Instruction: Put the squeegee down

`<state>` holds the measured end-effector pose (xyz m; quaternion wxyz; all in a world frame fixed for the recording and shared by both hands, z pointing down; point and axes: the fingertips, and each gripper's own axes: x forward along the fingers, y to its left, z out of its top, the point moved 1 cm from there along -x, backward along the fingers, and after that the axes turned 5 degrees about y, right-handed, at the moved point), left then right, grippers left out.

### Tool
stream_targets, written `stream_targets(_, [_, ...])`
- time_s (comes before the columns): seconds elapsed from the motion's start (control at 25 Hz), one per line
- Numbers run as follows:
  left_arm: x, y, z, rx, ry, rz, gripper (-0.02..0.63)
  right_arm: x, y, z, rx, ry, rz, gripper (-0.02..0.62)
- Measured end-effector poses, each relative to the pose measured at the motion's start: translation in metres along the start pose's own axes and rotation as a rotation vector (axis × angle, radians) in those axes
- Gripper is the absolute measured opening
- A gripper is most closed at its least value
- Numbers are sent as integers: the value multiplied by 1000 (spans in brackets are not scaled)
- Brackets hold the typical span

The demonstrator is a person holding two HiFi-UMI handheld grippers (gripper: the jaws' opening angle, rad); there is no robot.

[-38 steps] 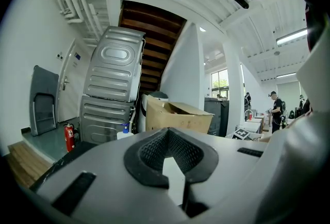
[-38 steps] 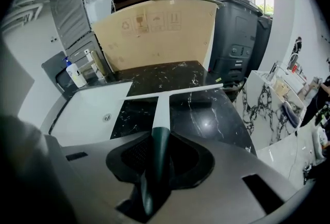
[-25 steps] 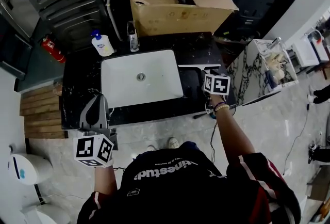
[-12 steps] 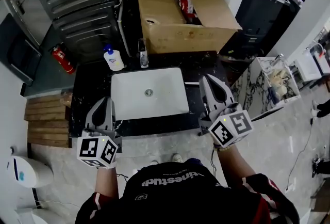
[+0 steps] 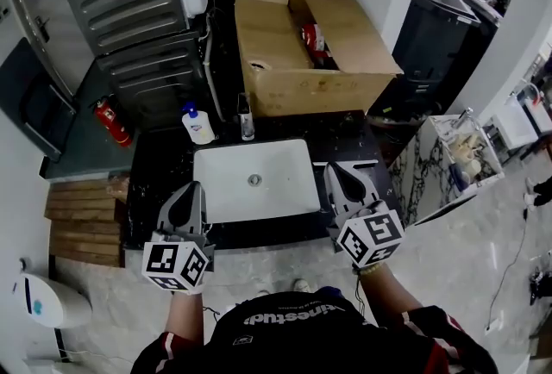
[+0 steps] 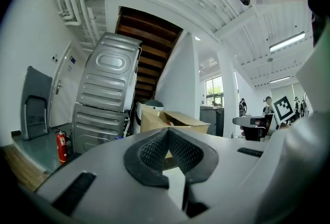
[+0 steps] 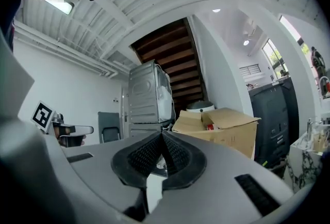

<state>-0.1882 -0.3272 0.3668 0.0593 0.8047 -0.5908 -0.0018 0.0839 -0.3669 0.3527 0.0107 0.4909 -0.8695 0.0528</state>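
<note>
My right gripper [image 5: 339, 178] has let go and drawn back toward the near edge of the surface [image 5: 159, 170]; its jaws are now pressed together on nothing; my left gripper [image 5: 188, 196] is likewise closed and empty; the squeegee [image 5: 355, 163] lies just right of the sink [image 5: 233, 191]; I judge the put-down done.

The grey moulded-plastic left gripper [image 5: 191, 189] and right gripper [image 5: 333, 168] have black ribbed pads [image 6: 152, 153]. Each carries a white cube with black square markers [image 5: 177, 266]. The operator wears a black shirt [image 5: 293, 325] with white lettering and red-striped sleeves [image 5: 444, 345].
</note>
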Motion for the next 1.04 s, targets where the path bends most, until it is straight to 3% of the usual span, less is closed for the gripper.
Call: stream_targets(1.04, [2,-5,5,-2,-16,-8,13,2,0,2,0,9,-1,37])
